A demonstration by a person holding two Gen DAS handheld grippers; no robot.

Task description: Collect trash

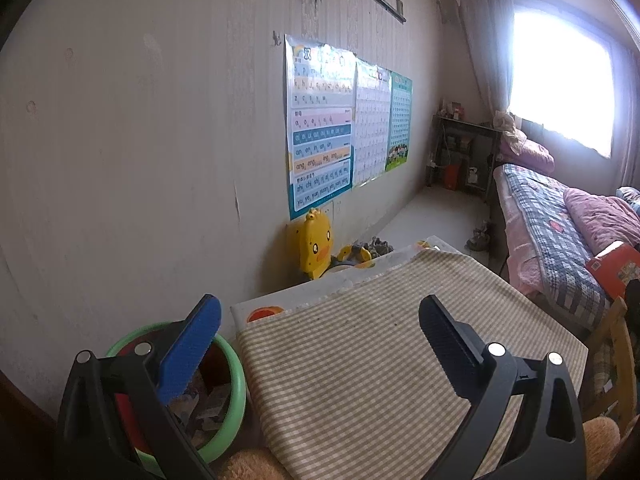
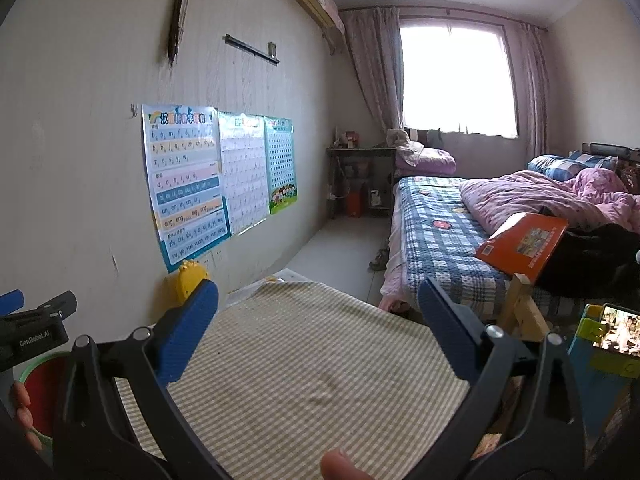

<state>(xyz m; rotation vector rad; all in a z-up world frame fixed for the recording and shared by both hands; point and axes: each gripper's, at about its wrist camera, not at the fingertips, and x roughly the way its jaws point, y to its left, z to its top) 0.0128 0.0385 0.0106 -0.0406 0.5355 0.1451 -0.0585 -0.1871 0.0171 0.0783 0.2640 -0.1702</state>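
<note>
My left gripper (image 1: pixel 320 334) and right gripper (image 2: pixel 318 322) both gape wide, holding nothing. The bin (image 1: pixel 230 384) stands upright off the table's (image 1: pixel 360 360) left edge, half hidden by my left finger; its scraps (image 1: pixel 208 404) are hard to make out

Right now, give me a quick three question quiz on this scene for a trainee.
1. True or false: the left gripper is open.
2. What lies inside the green bin: A scraps of trash, B water, C shoes?
3. What covers the table: the striped ____?
Key: 1 true. 2 A. 3 cloth. The right gripper is open and holds nothing as well.
</note>
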